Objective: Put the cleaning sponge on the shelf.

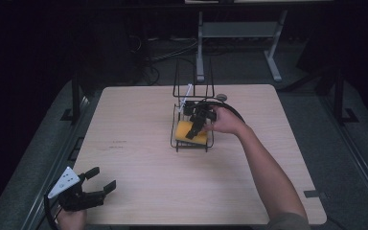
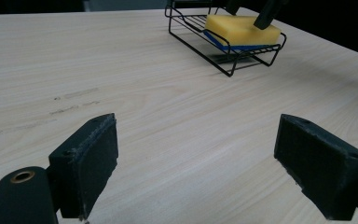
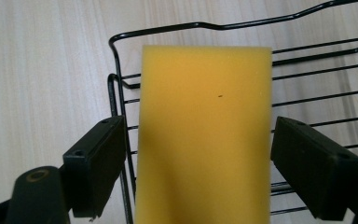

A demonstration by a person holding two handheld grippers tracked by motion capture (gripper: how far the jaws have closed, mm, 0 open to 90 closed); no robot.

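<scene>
A yellow sponge (image 1: 182, 130) with a blue underside (image 2: 242, 29) lies flat in a black wire rack (image 1: 191, 148) (image 2: 228, 72) near the middle of the table. My right gripper (image 1: 194, 130) hangs just over it, open, a jaw on either side of the sponge (image 3: 205, 135) above the rack wires (image 3: 113, 93). One jaw tip sits at the sponge's top surface in the left gripper view. My left gripper (image 1: 103, 178) (image 2: 196, 163) rests open over the front left corner of the table, nothing between its jaws.
The wooden table (image 1: 148, 191) has faint dark marks (image 1: 117, 144) left of centre. The rack's tall upright section holds a thin white item (image 1: 188, 93). A small round object (image 1: 222, 97) lies behind the rack. A metal desk frame (image 1: 239, 31) stands beyond the table.
</scene>
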